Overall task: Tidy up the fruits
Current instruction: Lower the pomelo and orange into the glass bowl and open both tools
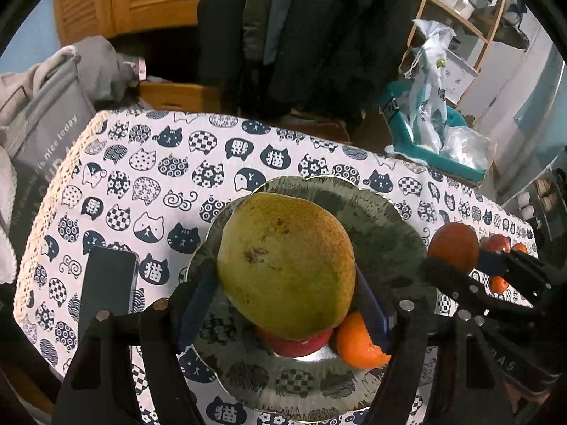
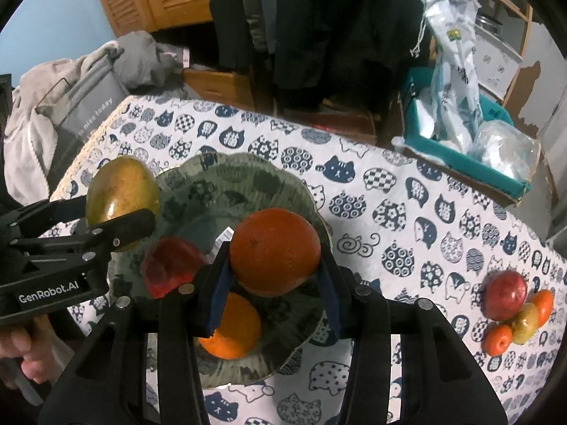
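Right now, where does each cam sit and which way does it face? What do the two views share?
Left wrist: rides the left gripper, looks forward and down at the plate; its fingers clamp the big yellow-green fruit; the right gripper shows at right.
Right wrist: rides the right gripper, looks down over the plate; its fingers clamp a dark orange; the left gripper and the person's hand show at left.
Shared: plate, cat-print tablecloth, both held fruits, teal tray.
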